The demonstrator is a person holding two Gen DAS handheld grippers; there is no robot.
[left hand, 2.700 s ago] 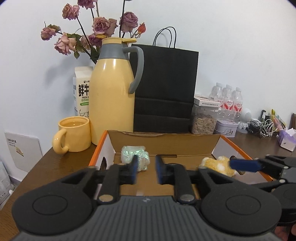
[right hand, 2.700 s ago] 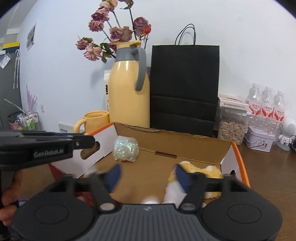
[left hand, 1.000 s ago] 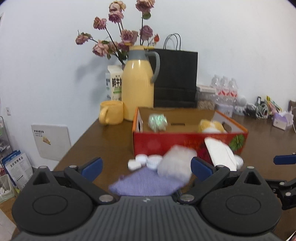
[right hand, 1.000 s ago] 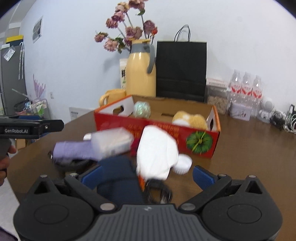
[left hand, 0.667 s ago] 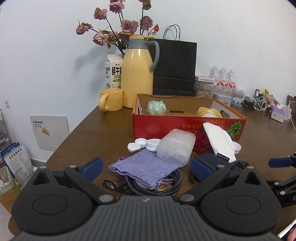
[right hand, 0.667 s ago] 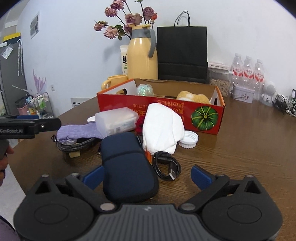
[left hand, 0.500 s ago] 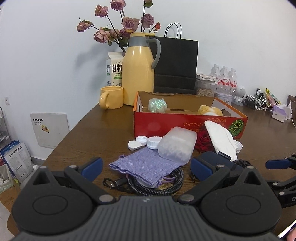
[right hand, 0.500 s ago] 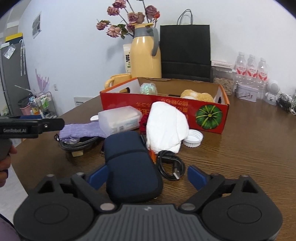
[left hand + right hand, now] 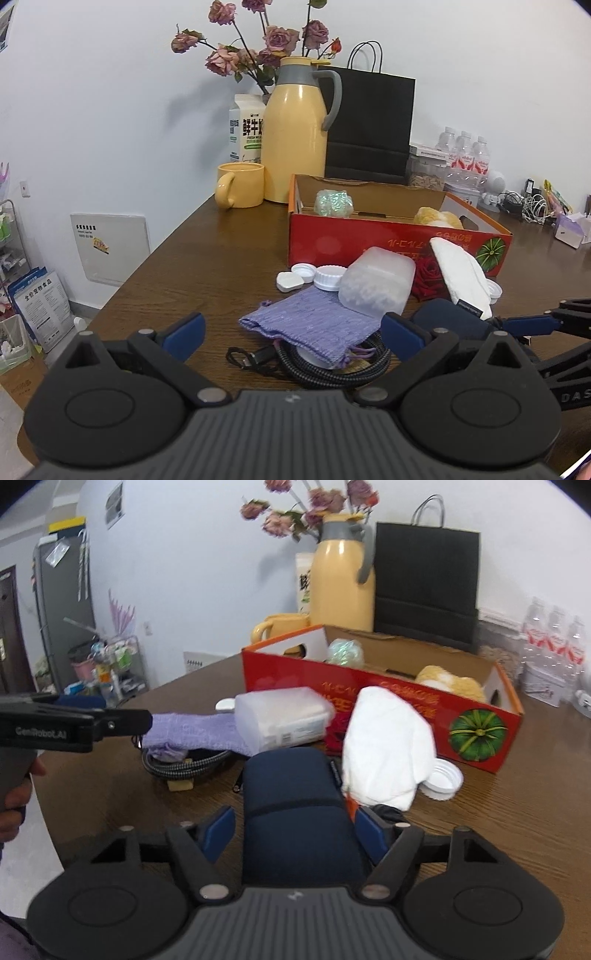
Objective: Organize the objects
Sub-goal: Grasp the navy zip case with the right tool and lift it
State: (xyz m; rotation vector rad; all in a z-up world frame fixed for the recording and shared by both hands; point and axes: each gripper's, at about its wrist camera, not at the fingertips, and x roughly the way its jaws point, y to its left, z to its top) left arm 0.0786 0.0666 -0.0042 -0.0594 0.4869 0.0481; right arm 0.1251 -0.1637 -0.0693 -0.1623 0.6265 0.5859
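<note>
Straddling a rounded navy pouch [image 9: 299, 812], the right gripper's [image 9: 295, 829] fingers have been closing, not yet pressing.

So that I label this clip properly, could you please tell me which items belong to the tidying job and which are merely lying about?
Job:
red box
navy case, between right hand-held gripper pads as the jaws have just been closing
white cloth
purple pouch
clear container

Lying about:
yellow jug
mug
black bag

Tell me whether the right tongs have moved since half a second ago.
Yes. The right tongs have come forward and down over the navy pouch, toward the red box, their jaws just closing around the pouch.
</note>
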